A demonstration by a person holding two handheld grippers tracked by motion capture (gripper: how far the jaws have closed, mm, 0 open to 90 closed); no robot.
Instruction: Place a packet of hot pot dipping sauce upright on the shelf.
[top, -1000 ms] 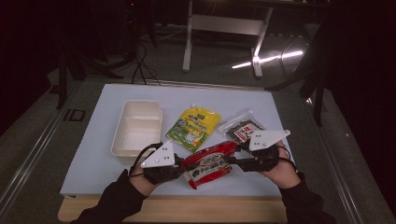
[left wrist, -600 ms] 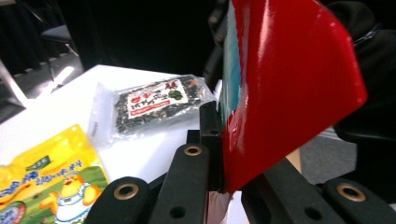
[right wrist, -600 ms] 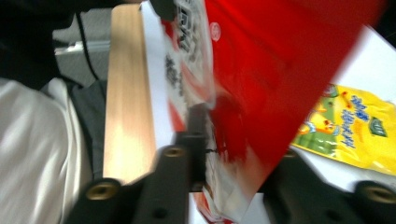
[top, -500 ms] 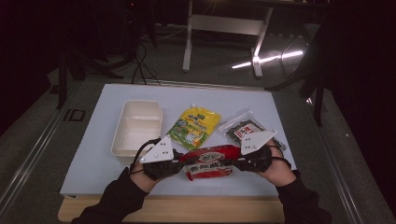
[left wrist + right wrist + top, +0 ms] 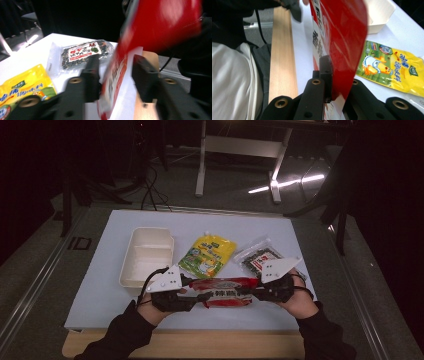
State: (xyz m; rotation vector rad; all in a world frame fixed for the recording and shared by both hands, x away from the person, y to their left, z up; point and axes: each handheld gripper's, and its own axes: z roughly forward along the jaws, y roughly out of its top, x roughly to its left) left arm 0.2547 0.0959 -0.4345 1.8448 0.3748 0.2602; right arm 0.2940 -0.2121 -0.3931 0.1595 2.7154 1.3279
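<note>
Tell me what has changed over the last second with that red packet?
The right claw has clamped shut on one end of the red packet. The left claw has just been opening, the packet's other end loose between its jaws. The packet turned from tilted to level. The white tray, yellow pouch and dark packet stayed put.

You hold a red snack packet (image 5: 222, 292) of glossy plastic film, smooth and catching the light. Your gripper jaws are matt black plastic with brass-coloured metal inserts. The yellow pouch (image 5: 207, 255) is shiny printed film; the seaweed bag (image 5: 255, 257) is clear, crinkled plastic with a paper-like label. The food container (image 5: 145, 257) looks like matt cream plastic. The table (image 5: 100, 290) has a smooth, matt white top, and its near edge is bare pale wood.
</note>
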